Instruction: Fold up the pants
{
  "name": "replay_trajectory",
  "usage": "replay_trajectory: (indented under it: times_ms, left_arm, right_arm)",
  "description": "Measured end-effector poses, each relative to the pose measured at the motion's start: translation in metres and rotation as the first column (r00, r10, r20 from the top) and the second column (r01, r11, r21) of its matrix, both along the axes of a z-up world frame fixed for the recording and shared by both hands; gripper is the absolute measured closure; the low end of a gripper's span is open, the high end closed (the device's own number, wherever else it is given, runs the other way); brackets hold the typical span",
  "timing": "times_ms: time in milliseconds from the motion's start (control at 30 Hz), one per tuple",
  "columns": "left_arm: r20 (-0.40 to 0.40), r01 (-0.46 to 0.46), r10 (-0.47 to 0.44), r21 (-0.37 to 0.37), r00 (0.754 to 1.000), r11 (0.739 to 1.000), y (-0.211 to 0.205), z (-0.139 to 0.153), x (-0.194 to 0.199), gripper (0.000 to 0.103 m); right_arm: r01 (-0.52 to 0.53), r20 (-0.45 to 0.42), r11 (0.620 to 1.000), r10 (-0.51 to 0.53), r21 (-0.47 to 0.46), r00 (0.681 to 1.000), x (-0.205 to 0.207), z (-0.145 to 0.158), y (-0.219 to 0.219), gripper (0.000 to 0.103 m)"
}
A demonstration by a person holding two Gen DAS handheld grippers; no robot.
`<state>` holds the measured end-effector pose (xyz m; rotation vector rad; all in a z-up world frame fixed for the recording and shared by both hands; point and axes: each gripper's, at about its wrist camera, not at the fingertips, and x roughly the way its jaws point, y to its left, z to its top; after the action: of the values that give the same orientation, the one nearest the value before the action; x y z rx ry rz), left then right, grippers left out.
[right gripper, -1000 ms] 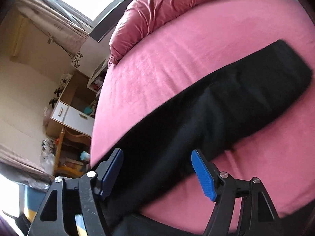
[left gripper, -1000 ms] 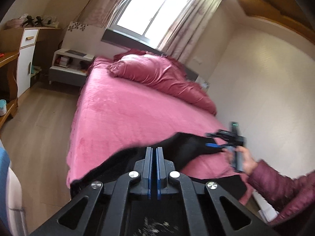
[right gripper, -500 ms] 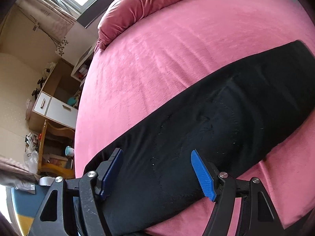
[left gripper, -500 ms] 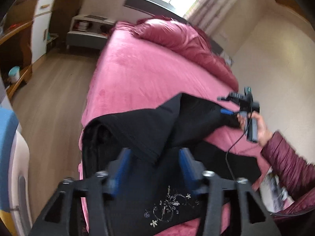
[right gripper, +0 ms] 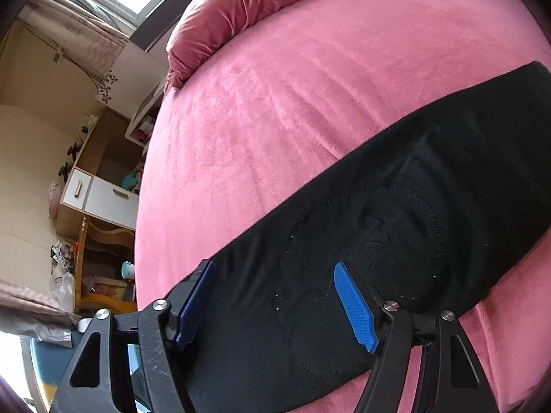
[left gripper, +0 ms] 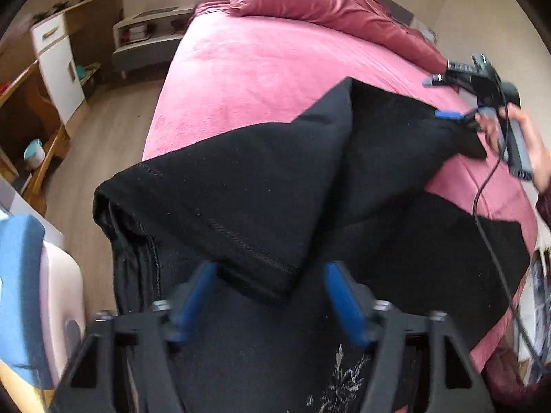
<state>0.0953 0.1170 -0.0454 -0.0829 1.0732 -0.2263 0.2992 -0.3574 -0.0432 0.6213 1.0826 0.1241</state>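
Observation:
Black pants (left gripper: 261,186) lie folded across the near end of the pink bed (left gripper: 261,69). A hemmed corner of the top layer points down between the fingers of my left gripper (left gripper: 270,296). Its jaws are closing, but the blue pads stand clear of the cloth. Pale embroidery (left gripper: 341,382) shows on the layer beneath. In the right wrist view my right gripper (right gripper: 275,296) hovers open just above the pants (right gripper: 396,223), nothing pinched. The left wrist view shows that right gripper (left gripper: 439,98) in a hand (left gripper: 527,144) at the pants' far right end.
A heaped pink duvet (left gripper: 330,3) fills the head of the bed. Wooden floor (left gripper: 103,127) runs along the left, with a white cabinet (left gripper: 58,65), a desk (left gripper: 31,130) and a low shelf (left gripper: 144,41). A black cable (left gripper: 496,241) hangs from the right gripper over the pants.
My left gripper went from shut to open and tipped down toward the pants; the cloth it carried now lies folded over. The right gripper drew closer to the pants, staying open.

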Motion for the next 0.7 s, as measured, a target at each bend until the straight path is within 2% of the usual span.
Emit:
replay_trajectory:
  times_ms: [33, 100, 200, 267, 367, 433, 600, 700]
  left_arm:
    - [-0.003, -0.020, 0.020, -0.007, 1.000, 1.000, 0.004, -0.001, 0.001, 0.080]
    - [0.034, -0.034, 0.035, -0.053, 0.999, 0.998, 0.012, 0.003, 0.000, 0.094]
    - [0.135, -0.033, 0.046, -0.101, 0.990, 0.994, 0.025, 0.026, -0.012, 0.096]
    - [0.203, -0.019, 0.053, -0.166, 0.978, 0.986, 0.037, 0.047, -0.023, 0.096]
    - [0.286, 0.048, 0.021, -0.232, 0.958, 0.971, 0.050, 0.075, -0.045, 0.097]
    - [0.326, 0.112, -0.026, -0.246, 0.945, 0.963, 0.054, 0.092, -0.064, 0.097]
    - [0.338, 0.264, -0.173, -0.247, 0.925, 0.932, 0.050, 0.110, -0.109, 0.097]
    - [0.307, 0.302, -0.221, -0.249, 0.926, 0.920, 0.038, 0.104, -0.125, 0.097]
  right_arm:
    - [0.000, -0.005, 1.000, 0.000, -0.003, 1.000, 0.000, -0.003, 0.001, 0.030]
    - [-0.007, -0.012, 1.000, 0.006, -0.006, 1.000, 0.000, -0.007, 0.003, 0.030]
    - [0.008, -0.010, 1.000, -0.008, 0.019, 1.000, -0.003, -0.012, 0.001, 0.030]
    - [0.036, -0.005, 0.998, -0.036, 0.050, 0.999, -0.005, -0.014, -0.005, 0.030]
    - [0.086, -0.003, 0.986, -0.086, 0.141, 0.996, -0.008, -0.019, -0.017, 0.030]
    - [0.101, -0.022, 0.981, -0.099, 0.164, 0.995, -0.006, -0.020, -0.019, 0.030]
    - [0.106, -0.037, 0.983, -0.102, 0.150, 0.994, -0.003, -0.018, -0.016, 0.030]
    - [0.113, -0.047, 0.986, -0.108, 0.121, 0.993, 0.001, -0.017, -0.017, 0.031]
